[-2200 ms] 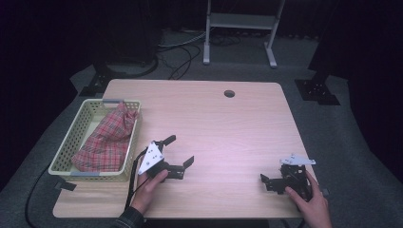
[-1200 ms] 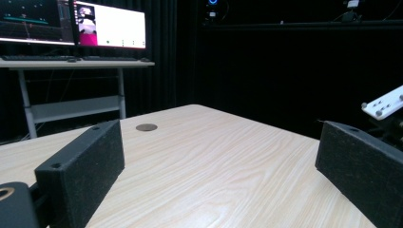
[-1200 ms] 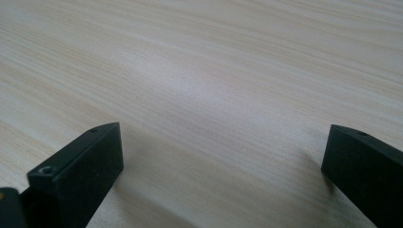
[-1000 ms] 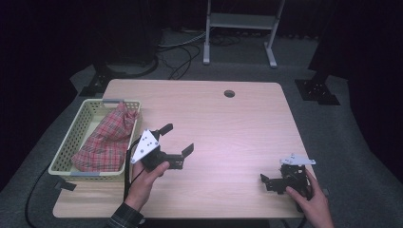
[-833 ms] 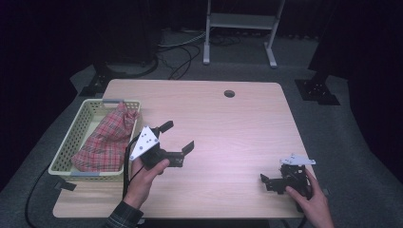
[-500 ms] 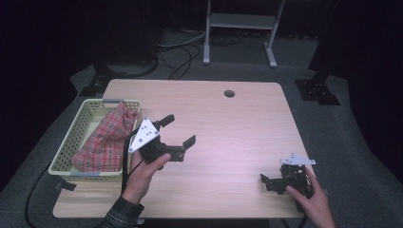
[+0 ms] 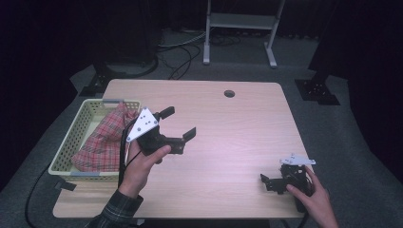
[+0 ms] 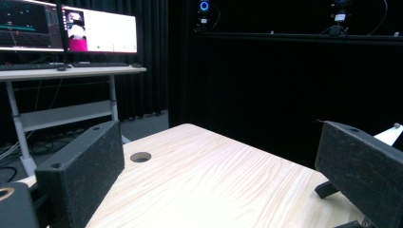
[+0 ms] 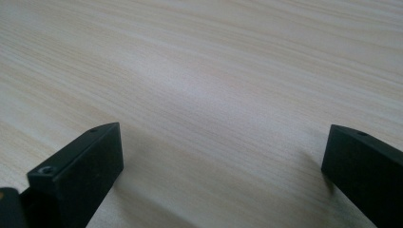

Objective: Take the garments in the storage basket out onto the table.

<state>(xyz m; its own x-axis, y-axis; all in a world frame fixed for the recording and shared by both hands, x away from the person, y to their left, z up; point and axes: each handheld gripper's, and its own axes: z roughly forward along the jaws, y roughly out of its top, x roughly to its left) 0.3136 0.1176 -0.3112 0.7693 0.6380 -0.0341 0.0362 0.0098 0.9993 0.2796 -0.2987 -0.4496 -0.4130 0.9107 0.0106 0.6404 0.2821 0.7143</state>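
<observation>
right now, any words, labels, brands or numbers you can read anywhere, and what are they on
No text can be read.
Two lit monitors on the white desk in the left gripper view: coloured panels, any writing too small and blurred.
Grey three-cornered plate of the left hand-held gripper: dark dots, no lettering.
Red plaid cloth in the pale yellow plastic basket: pattern, no label visible.
Light wooden table: plain grain, no markings.

Bare table [image 7: 228, 128] ahead; basket [image 7: 71, 147] blocks left, probably nothing else.

Wood table [image 7: 228, 137] w/ basket [image 7: 71, 152]
</observation>
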